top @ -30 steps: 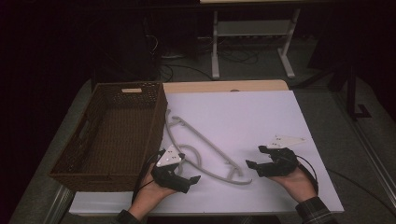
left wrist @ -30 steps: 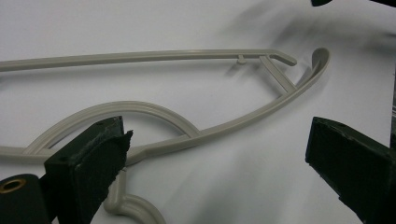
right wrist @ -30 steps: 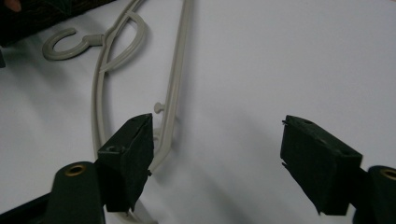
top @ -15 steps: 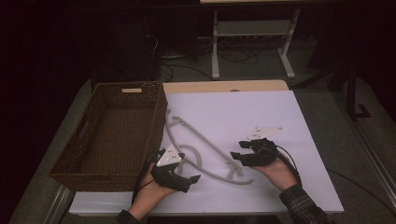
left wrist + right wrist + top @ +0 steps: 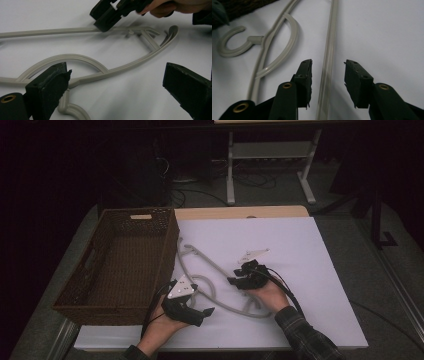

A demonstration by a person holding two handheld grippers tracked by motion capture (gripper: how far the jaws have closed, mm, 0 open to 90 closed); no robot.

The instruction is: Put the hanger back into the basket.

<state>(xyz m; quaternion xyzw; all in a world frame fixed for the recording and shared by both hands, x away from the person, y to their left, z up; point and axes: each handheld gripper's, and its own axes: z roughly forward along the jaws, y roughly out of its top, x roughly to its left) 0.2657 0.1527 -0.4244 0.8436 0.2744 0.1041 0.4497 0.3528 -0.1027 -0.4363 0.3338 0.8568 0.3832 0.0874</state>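
- High view, item one: a white board (image 5: pixel 310 270) covers the table, with my two hands coming in from the near edge.
- Item two: a brown wicker basket (image 5: pixel 120 262) stands on the left part of the table, its right wall just beside the board's left portion.
- Item three: a grey plastic hanger (image 5: pixel 210 285) lies flat on the board, close to the basket's right wall, with its hook end toward the basket and its long bar running toward my right hand.
- Item four: my left gripper (image 5: pixel 192 310) rests low near the front edge, just right of the basket's near corner. In the left gripper view its jaws stand wide apart and grip nothing; the hanger's curved arm (image 5: pixel 100 67) lies on the board between and beyond them.
- Item five: my right gripper (image 5: pixel 240 277) sits over the hanger's straight bar, mid-board. In the right gripper view its jaws are parted, one on each side of the bar (image 5: pixel 328 65), with a gap showing on both sides; they do not pinch it.
- Item six: the right gripper (image 5: pixel 110 13) also appears in the left gripper view, its tip down at the bar.
- Item seven: the hanger's hook (image 5: pixel 233 46) shows at upper left in the right gripper view, near the basket's dark edge.
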